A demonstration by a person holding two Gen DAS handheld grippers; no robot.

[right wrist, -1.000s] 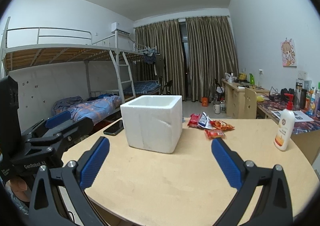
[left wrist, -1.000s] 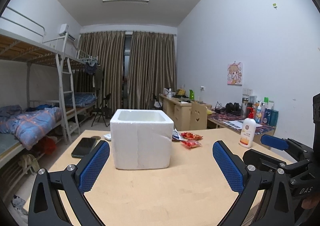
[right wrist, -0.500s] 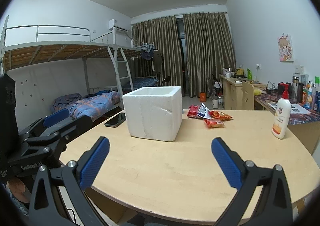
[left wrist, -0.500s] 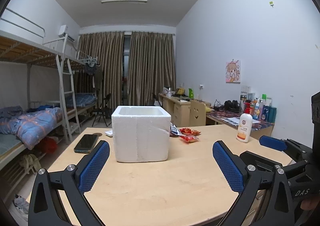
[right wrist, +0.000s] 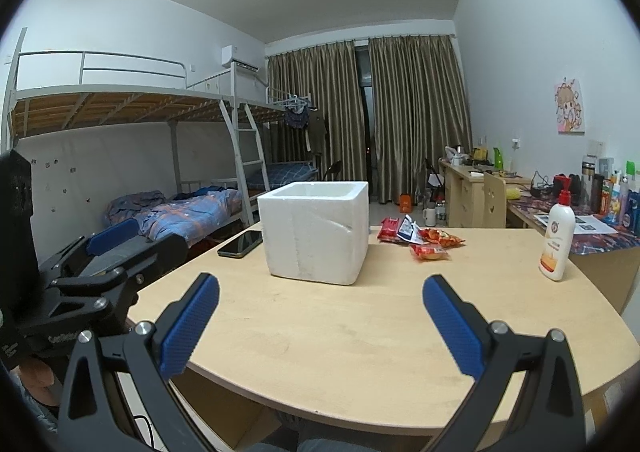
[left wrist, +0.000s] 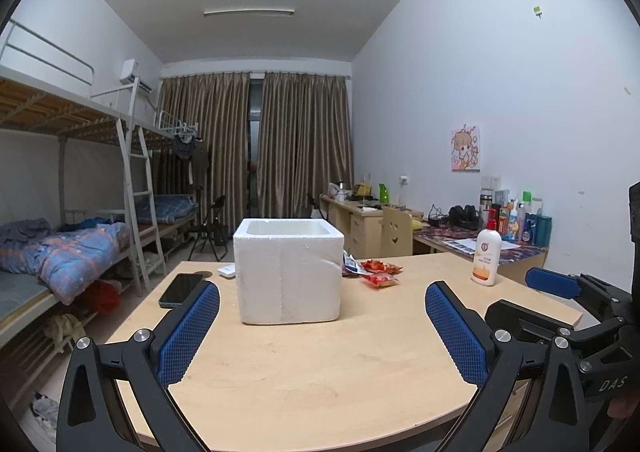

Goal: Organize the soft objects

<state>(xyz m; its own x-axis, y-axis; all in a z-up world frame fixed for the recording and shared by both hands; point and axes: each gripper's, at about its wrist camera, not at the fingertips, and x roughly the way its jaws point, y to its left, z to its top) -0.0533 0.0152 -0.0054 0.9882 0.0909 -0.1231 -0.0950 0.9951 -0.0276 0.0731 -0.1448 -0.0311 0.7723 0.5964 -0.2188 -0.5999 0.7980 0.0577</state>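
A white foam box (left wrist: 289, 271) stands open-topped on the wooden table (left wrist: 320, 364); it also shows in the right wrist view (right wrist: 316, 230). Several red and orange snack packets (left wrist: 378, 272) lie to its right, also in the right wrist view (right wrist: 424, 240). My left gripper (left wrist: 322, 326) is open and empty above the near table edge. My right gripper (right wrist: 320, 322) is open and empty, also near the front edge. Each gripper shows at the side of the other's view.
A black phone (left wrist: 181, 289) lies left of the box, a small white item (left wrist: 227, 271) behind it. A lotion pump bottle (right wrist: 557, 242) stands at the table's right. A bunk bed (right wrist: 160, 156) is on the left, cluttered desks (left wrist: 480, 236) on the right.
Both grippers have drawn back from the box and risen slightly; the box and snacks look smaller and farther. Both stay open.
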